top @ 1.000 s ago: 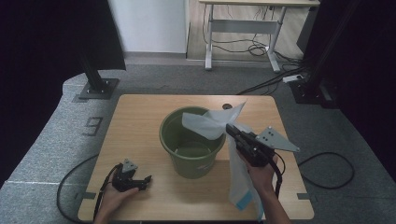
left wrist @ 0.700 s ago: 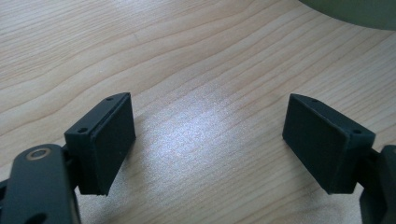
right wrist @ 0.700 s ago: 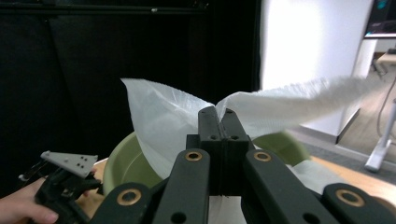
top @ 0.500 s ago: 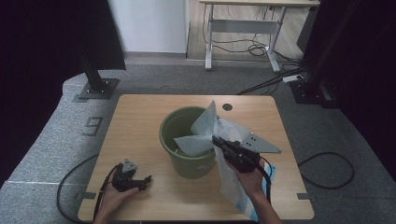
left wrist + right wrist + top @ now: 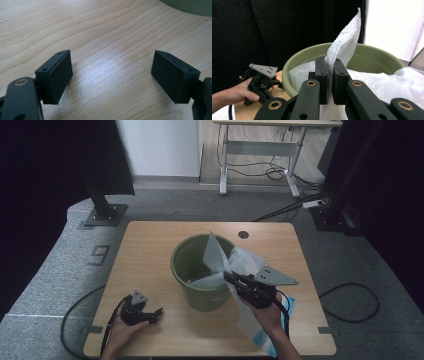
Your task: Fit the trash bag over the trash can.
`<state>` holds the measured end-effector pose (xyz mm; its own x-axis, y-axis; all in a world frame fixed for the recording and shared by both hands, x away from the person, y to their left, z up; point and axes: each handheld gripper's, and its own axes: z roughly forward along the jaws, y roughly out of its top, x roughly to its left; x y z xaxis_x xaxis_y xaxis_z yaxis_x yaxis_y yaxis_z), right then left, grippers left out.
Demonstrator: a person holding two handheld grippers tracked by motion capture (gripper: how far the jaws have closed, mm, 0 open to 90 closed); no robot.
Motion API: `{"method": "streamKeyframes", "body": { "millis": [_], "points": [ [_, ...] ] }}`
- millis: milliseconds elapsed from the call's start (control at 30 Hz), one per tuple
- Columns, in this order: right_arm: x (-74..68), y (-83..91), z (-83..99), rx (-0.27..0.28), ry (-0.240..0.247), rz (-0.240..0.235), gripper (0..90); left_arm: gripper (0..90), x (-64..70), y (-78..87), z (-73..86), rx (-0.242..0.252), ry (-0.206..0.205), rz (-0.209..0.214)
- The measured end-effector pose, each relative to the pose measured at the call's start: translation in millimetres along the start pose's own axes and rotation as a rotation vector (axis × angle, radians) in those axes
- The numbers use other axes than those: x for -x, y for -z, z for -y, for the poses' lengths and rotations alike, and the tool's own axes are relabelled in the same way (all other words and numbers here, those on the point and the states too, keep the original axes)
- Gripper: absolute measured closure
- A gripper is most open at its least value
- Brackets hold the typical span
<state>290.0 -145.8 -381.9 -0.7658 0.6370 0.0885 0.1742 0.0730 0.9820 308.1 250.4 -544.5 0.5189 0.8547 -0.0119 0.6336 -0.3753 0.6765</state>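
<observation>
The white plastic bag (image 5: 226, 262) is draped over the green bucket's (image 5: 186, 270) rim at three o'clock, pinched flat by the right gripper (image 5: 330, 75). The thin film could tear or slip free. The left gripper (image 5: 156, 312), jaws wide and empty, is parked at seven o'clock, leaving the bucket unsteadied.

left tool (image 5: 150, 314): black body, flat rectangular black pads with small screw holes, brass pivot ring, grey three-cornered plate, black cable | right tool (image 5: 235, 281): black, brass pivots, grey holed plate, black cable | forearms bare
</observation>
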Motion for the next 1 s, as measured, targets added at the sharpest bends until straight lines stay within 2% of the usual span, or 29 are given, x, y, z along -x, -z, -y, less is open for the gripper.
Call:
{"method": "streamKeyframes", "body": {
  "millis": [167,233,333,400,533,733,800,833,867,967,1000],
  "points": [
    [-2.0,-1.9,1.5,-0.025,0.003,-0.014,79.7,17.0,-0.4,0.0,0.1,0.0,-0.001,0.002],
    [-3.5,-3.4,2.2,-0.039,0.005,-0.017,74.5,17.0,-0.7,0.0,0.2,0.0,-0.001,0.002],
    [-8.5,1.5,1.3,-0.031,0.006,-0.008,62.6,17.0,-1.7,0.3,0.5,0.001,-0.001,0.003],
    [-9.7,3.3,0.8,-0.028,0.012,0.0,60.8,17.0,-1.9,0.3,0.5,0.001,0.0,0.002],
    [-13.7,15.9,-2.3,-0.018,0.032,0.038,53.2,17.0,-1.9,0.3,0.5,0.001,0.0,0.002],
    [-14.8,28.2,-0.6,-0.016,0.026,0.055,47.9,17.0,-2.0,0.3,0.5,0.001,0.0,0.001],
    [-16.4,34.8,1.5,-0.007,0.026,0.064,45.8,17.0,-2.3,0.4,0.8,0.002,0.002,0.002],
    [-18.7,43.6,4.8,-0.002,0.027,0.079,43.0,17.0,-2.9,0.6,0.7,0.001,0.002,0.001],
    [-18.7,43.6,4.8,-0.002,0.027,0.079,43.0,17.0,-2.9,0.6,0.7,0.001,0.002,0.001],
    [-21.1,61.4,15.0,0.005,0.014,0.123,36.9,17.0,-2.6,0.6,0.8,0.001,0.003,-0.001],
    [-21.1,61.4,15.0,0.005,0.014,0.123,36.9,17.0,-2.6,0.6,0.8,0.001,0.003,-0.001]
  ]
}}
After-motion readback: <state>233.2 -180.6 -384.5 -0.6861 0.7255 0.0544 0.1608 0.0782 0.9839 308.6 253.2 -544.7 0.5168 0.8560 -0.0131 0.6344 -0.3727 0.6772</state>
